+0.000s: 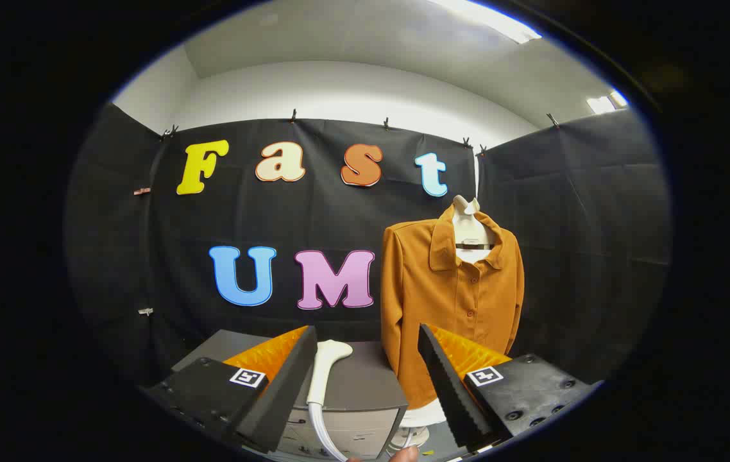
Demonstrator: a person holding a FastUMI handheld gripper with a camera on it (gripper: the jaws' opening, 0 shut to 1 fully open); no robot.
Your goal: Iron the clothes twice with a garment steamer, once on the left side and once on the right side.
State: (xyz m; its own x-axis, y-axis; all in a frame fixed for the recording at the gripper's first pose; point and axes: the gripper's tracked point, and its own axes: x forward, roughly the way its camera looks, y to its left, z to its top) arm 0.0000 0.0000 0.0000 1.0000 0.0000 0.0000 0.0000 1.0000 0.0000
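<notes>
An orange-brown buttoned shirt (pixel 451 292) hangs on a white mannequin torso (pixel 467 224) beyond the fingers, slightly right of them. A white garment steamer head (pixel 325 372) with a pale hose lies on a grey cabinet top (pixel 365 378), just ahead of the fingers and nearer the left one. My gripper (pixel 365 372) is open, with a wide gap and nothing held between the fingers. The steamer is a little beyond the fingertips, not touching them.
The grey cabinet has drawers on its front (pixel 352 430). The mannequin's white base (pixel 419 417) stands to the right of the cabinet. A fingertip of a person's hand (pixel 403 454) shows below the fingers. Black cloth walls close the booth on three sides.
</notes>
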